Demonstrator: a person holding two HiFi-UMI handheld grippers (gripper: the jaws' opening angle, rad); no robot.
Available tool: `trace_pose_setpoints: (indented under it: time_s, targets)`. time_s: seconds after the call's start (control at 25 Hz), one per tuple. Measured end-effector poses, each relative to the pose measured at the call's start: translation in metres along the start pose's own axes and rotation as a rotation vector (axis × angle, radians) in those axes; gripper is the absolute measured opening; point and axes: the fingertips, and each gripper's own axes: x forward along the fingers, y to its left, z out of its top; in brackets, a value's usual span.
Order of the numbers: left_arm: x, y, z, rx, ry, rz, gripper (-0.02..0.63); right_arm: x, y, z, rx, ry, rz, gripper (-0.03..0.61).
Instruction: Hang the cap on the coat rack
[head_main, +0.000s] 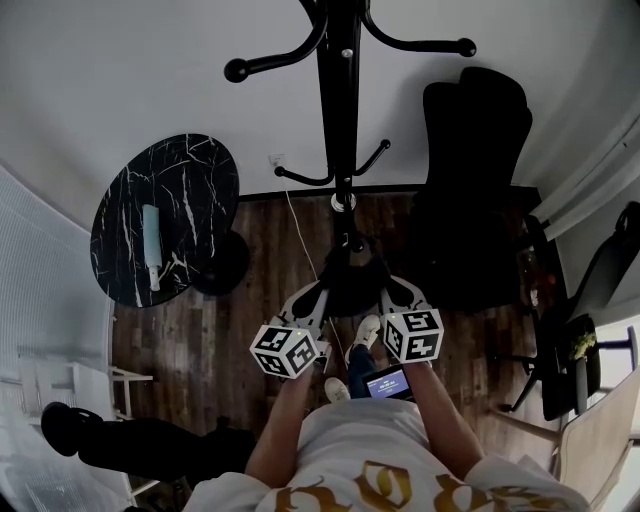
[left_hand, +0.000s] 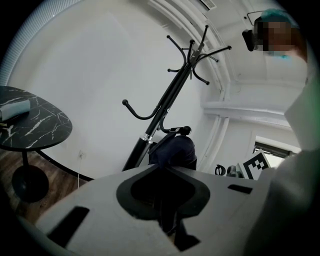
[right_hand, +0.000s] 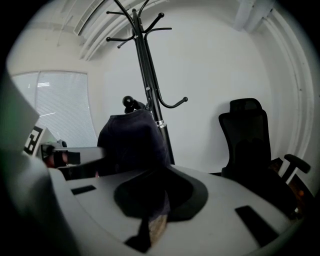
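Note:
A dark navy cap (head_main: 350, 287) hangs between my two grippers, right against the black coat rack (head_main: 340, 120) pole. The left gripper (head_main: 324, 292) is shut on the cap's left edge and the right gripper (head_main: 380, 285) is shut on its right edge. In the left gripper view the cap (left_hand: 173, 151) sits just below a low knobbed hook (left_hand: 186, 130), with its fabric running into the left gripper (left_hand: 165, 175). In the right gripper view the cap (right_hand: 133, 140) bulges up under a hook knob (right_hand: 128, 102), and its cloth is pinched in the right gripper (right_hand: 150, 176). The upper hooks (head_main: 238, 70) carry nothing.
A round black marble table (head_main: 190, 180) stands at the left with a pale bottle-like object (head_main: 151, 243) lying on it. A black office chair (head_main: 472, 170) stands right of the rack. A white cable (head_main: 297, 225) runs down the wall. More chairs (head_main: 590, 300) crowd the right edge.

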Motion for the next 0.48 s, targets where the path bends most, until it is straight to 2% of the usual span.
trace_pose_setpoints:
  time_s: [0.48]
  targets:
    - [0.006,0.008,0.000,-0.009,0.013,0.002,0.029,0.013,-0.003,0.001,0.004,-0.001,0.017,0.023]
